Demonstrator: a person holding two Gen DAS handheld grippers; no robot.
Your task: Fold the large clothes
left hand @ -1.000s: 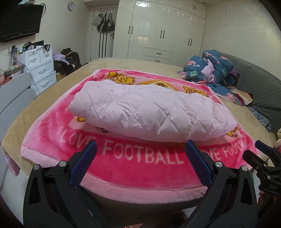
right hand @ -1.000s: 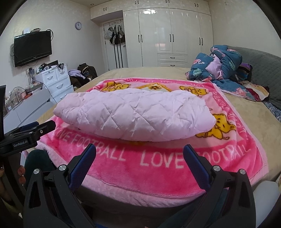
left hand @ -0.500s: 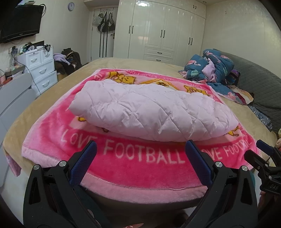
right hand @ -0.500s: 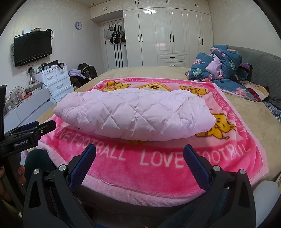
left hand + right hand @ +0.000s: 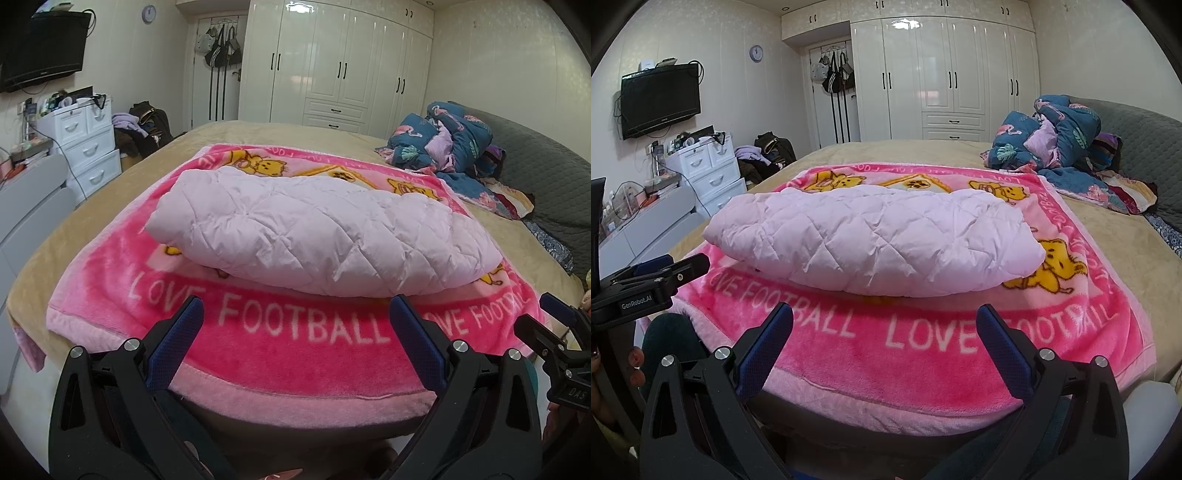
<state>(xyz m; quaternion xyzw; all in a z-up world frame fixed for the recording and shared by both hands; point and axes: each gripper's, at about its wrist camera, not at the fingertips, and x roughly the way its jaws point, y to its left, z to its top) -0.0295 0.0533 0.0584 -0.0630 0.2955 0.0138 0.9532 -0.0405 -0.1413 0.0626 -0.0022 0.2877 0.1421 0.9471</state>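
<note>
Both grippers (image 5: 295, 328) (image 5: 884, 325) wide apart, empty.

A pale pink quilted garment (image 5: 317, 236) is lying folded into a puffy bundle, resting flat across the blanket's (image 5: 295, 343) middle, toward 12 o'clock.
</note>
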